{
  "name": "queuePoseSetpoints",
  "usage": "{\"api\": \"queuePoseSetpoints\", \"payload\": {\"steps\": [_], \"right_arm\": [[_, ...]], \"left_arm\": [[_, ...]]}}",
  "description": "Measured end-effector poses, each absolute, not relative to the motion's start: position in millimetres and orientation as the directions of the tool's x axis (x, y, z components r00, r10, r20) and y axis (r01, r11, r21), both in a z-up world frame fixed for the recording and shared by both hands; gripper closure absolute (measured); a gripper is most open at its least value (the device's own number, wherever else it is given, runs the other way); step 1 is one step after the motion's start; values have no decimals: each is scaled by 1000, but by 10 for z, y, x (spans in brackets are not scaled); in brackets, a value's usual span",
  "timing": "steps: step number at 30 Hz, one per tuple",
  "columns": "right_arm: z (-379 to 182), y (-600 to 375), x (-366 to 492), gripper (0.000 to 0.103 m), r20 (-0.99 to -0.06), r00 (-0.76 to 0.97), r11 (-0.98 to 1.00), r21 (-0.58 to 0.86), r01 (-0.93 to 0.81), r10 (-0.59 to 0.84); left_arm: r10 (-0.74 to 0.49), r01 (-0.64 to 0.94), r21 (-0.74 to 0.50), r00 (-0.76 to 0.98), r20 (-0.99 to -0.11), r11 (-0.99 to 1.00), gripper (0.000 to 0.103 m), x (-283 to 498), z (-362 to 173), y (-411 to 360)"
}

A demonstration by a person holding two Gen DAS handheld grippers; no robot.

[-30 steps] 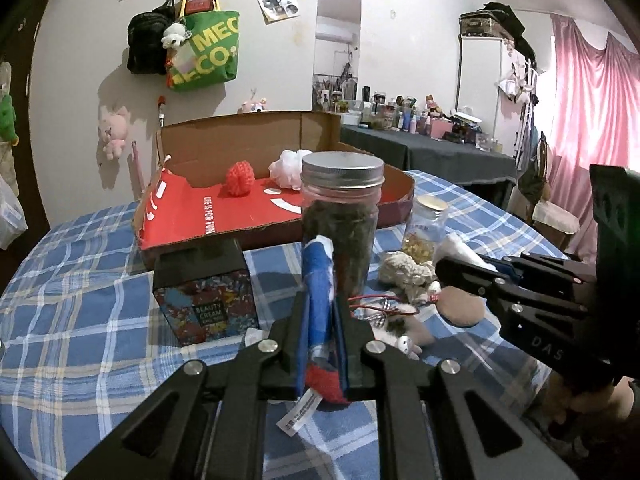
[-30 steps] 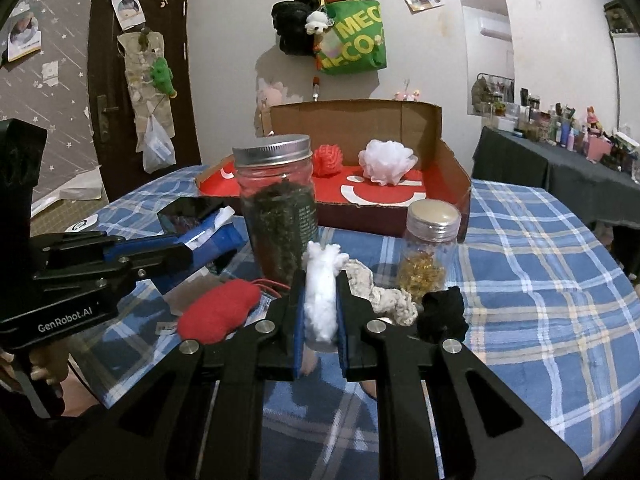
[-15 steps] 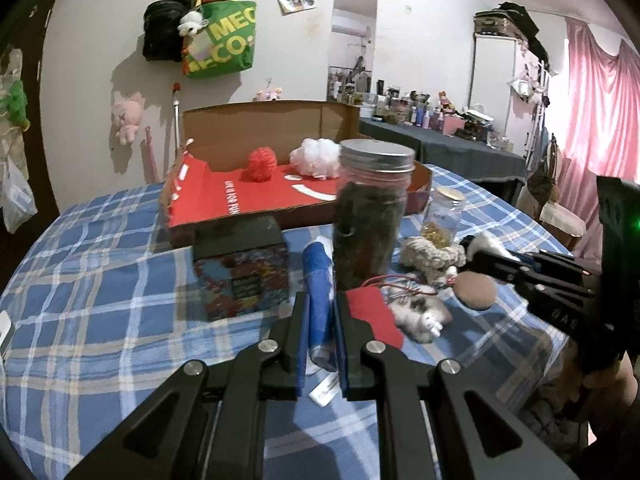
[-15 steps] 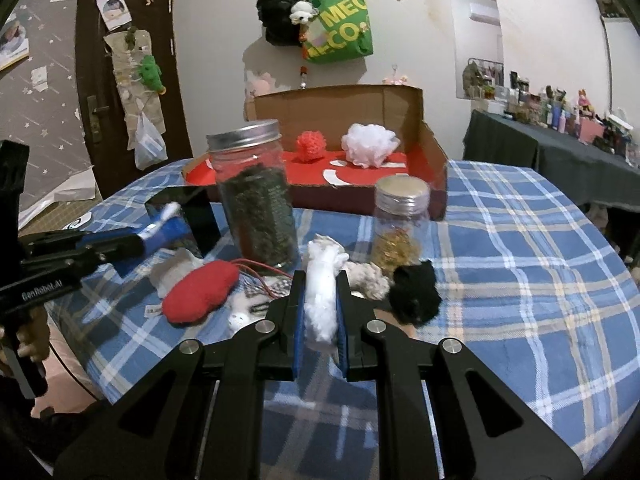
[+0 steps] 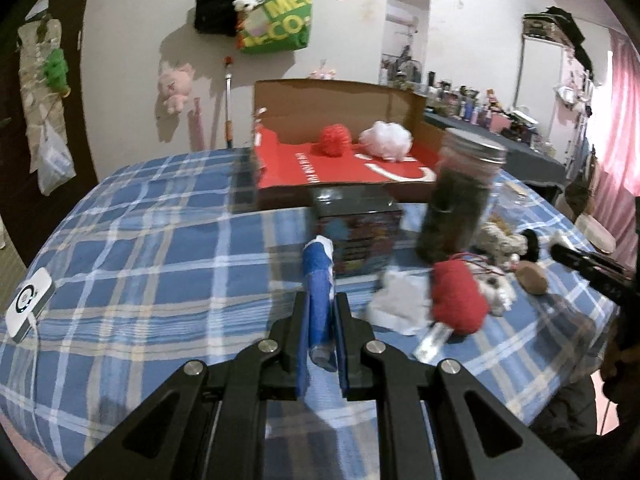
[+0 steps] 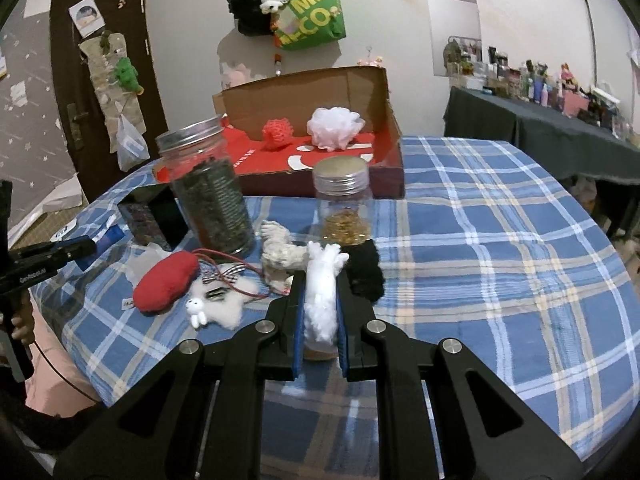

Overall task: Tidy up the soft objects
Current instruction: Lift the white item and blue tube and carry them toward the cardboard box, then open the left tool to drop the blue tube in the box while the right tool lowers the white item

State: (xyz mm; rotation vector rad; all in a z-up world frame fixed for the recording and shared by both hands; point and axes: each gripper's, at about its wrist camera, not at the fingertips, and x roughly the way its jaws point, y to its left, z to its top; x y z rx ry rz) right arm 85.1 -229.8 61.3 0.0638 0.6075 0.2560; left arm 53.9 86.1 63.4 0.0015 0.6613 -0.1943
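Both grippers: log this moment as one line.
left gripper: shut on blue soft item | right gripper: shut on white fluffy item | box: not reached

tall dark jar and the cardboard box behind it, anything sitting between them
Nothing: in the right wrist view only bare checked cloth lies between the tall dark jar and the cardboard box.

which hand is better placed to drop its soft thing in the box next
Probably the right. Its claw, shut on a white fluffy toy, points toward the box across bare cloth; the left claw faces a dark tin.
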Motion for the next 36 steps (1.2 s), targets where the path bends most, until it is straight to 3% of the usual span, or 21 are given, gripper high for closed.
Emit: {"api": "queuePoseSetpoints", "payload": {"steps": [10,36], "right_arm": [[692,-2603,1171,91,-597,754,961,142,-238,275],[790,-2793,2285,91,-618,606,848,211,-486,501]], "left_arm": [[-148,180,-12,765,-627,984,91,846,572,1078],[-311,452,71,710,-632,889,91,1759,748,1100]]}}
